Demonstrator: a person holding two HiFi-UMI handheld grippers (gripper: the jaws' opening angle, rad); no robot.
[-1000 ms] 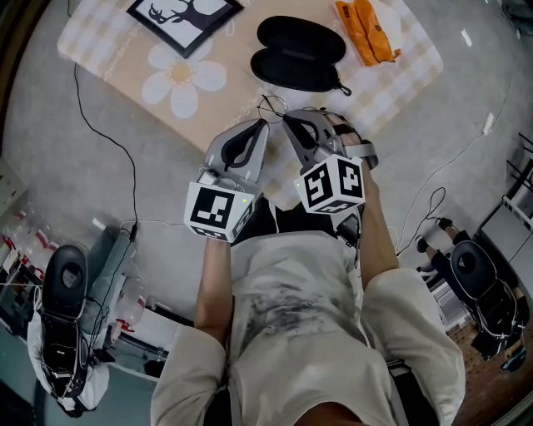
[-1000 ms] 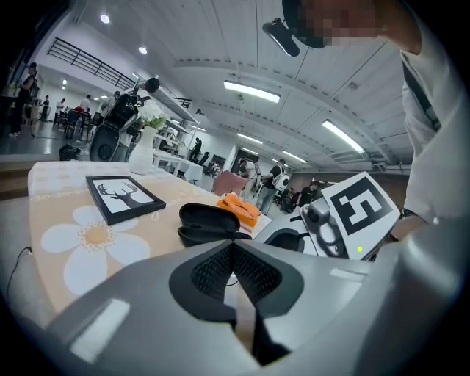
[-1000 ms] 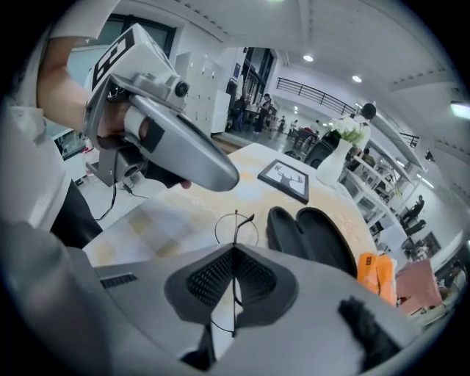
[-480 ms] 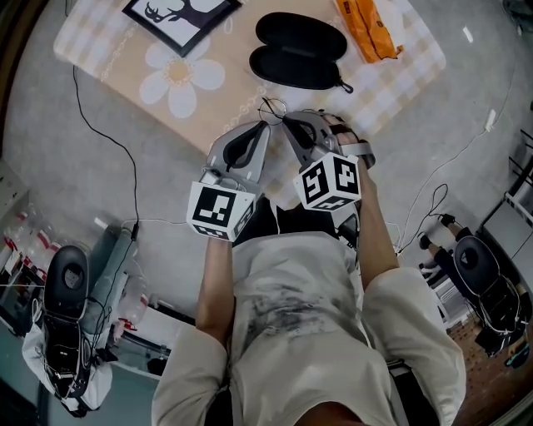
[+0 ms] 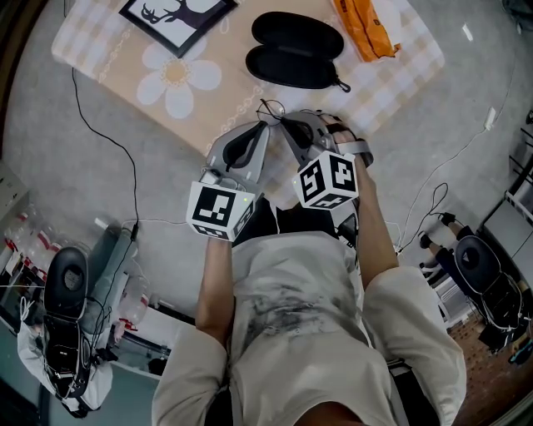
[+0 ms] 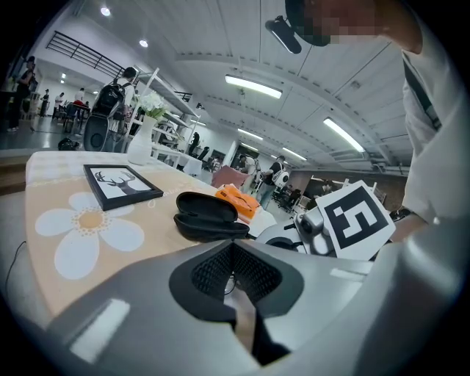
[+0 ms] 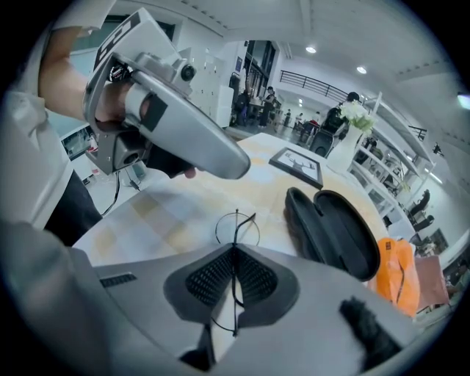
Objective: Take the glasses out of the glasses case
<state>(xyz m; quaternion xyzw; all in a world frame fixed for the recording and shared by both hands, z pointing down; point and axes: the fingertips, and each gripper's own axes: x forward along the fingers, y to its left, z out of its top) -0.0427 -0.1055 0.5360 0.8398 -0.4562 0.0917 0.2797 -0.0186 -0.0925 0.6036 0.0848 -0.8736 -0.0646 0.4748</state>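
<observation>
Wire-thin glasses [image 5: 271, 110] hang out of their case, above the near edge of the daisy-print table [image 5: 179, 75], pinched from both sides. The right gripper [image 5: 285, 123] has its jaws closed on the frame, one round lens standing up past the pads, and the left gripper [image 5: 265, 125] has its jaws pressed together on the thin wire too. Behind them the black glasses case [image 5: 296, 52] lies open and empty on the cloth, between a framed deer picture [image 5: 176, 15] and an orange packet [image 5: 365, 29].
</observation>
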